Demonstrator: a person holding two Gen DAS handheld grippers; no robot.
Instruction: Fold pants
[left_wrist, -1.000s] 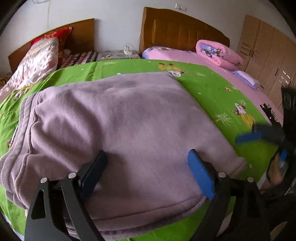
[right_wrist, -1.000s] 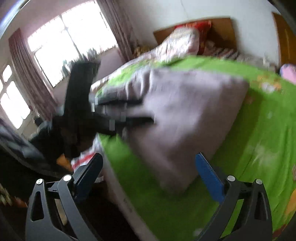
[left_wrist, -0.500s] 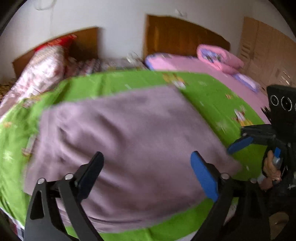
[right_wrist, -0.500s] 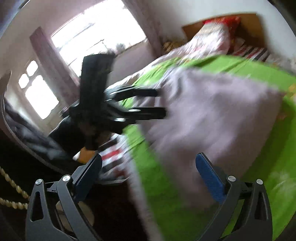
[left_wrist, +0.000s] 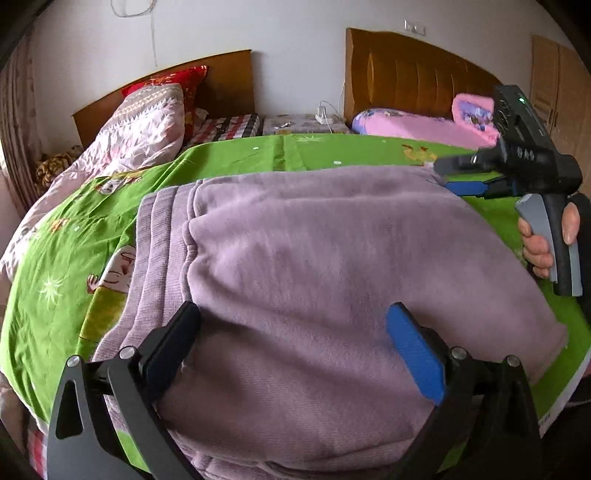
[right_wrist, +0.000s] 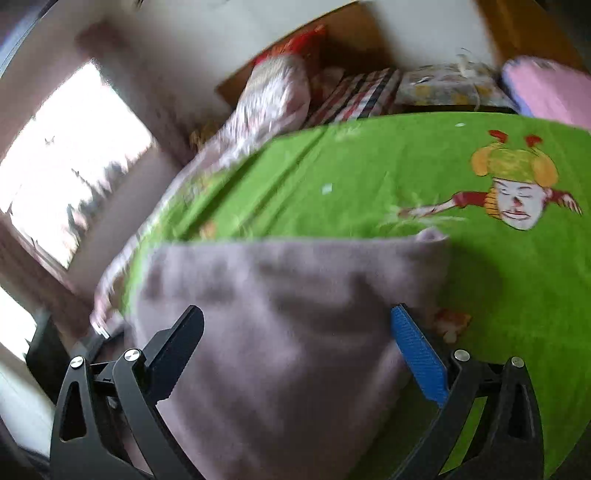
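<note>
With my left gripper (left_wrist: 293, 349) and right gripper (right_wrist: 295, 349) both wide and empty, I judge the pants (left_wrist: 332, 258) soft, floppy fleece, best pinched at the 9 o'clock waistband.

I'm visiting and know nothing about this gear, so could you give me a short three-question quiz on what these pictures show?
1. True or false: the lilac pants lie folded on the green bedsheet.
2. How does the left gripper stand? A) shut on the pants B) open above the pants C) shut on a pillow
3. Fill in: in the left wrist view, the right gripper points at the pants' far ____ corner.

Key:
1. true
2. B
3. right. Its fingers lie close together there, but whether they pinch cloth cannot be told; in its own view they stand wide apart.
</note>
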